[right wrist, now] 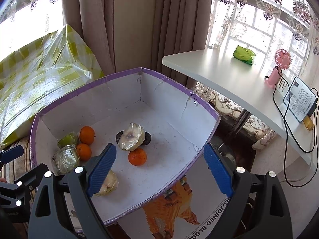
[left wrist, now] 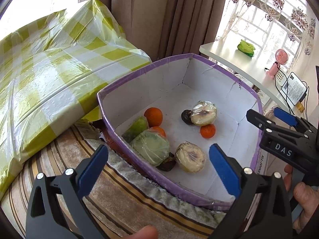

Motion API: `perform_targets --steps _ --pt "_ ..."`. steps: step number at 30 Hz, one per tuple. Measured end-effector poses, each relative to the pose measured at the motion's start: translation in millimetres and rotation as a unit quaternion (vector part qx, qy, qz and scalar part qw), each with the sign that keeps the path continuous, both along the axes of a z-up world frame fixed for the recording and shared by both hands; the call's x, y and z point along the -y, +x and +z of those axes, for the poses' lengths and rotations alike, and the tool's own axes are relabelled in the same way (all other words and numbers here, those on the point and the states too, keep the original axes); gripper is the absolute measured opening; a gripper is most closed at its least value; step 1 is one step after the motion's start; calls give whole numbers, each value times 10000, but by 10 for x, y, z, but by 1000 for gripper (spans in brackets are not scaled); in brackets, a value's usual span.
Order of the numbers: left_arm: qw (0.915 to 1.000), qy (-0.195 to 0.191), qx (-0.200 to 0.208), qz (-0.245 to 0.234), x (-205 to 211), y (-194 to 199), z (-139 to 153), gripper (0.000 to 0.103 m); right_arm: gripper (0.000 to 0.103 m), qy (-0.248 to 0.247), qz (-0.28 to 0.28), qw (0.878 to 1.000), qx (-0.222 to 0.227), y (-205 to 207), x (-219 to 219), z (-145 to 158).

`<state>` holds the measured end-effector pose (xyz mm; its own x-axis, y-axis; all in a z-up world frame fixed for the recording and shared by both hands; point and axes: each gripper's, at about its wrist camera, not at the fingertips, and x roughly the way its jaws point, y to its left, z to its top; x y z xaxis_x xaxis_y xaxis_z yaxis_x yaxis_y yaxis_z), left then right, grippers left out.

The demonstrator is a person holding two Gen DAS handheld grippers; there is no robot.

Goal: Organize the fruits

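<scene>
Two grippers were up, both empty, jaws spread wide.

Left wrist view: left gripper (left wrist: 158, 169) hung over the near rim of the purple-edged white cardboard box (left wrist: 201, 79), blue pads apart, nothing between them. Box sat on a striped brown cloth (left wrist: 119, 199), beside a bundle in yellow-checked plastic (left wrist: 49, 69). Inside the box: three round orange citrus fruits, one (left wrist: 153, 116) at the left wall, one (left wrist: 159, 130) just beside it and half hidden, one (left wrist: 208, 130) mid-floor. A plastic-wrapped green fruit piece (left wrist: 151, 147) lay against the left wall, with an unwrapped green one (left wrist: 136, 127) behind it. Two cling-wrapped pale cut fruit halves: one (left wrist: 190, 157) near, one (left wrist: 203, 113) further back, each touching a dark wrinkled fruit (kind not clear). Right gripper (left wrist: 279, 123) was visible at the right edge over the box rim; a hand (left wrist: 303, 195) showed below it.

Right wrist view: right gripper (right wrist: 159, 171) hovered over the near right corner of the box, fingers wide apart, holding nothing. Its left pad (right wrist: 101, 167) overlapped the near wrapped half in frame; contact could not be told. The box rested on a printed carton with an orange block-built animal (right wrist: 173, 205). A white table (right wrist: 229, 75) to the right carried a pink handheld fan (right wrist: 279, 65) and a green packet (right wrist: 244, 54).
</scene>
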<state>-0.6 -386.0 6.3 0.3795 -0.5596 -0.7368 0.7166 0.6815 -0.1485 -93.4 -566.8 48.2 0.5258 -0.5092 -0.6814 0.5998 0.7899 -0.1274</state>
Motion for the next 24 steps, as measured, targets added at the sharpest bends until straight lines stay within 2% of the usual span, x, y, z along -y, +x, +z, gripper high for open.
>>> perform_targets --steps 24 --pt "10000 -3 -2 8 6 4 -1 101 87 52 -7 10000 -12 -5 14 -28"
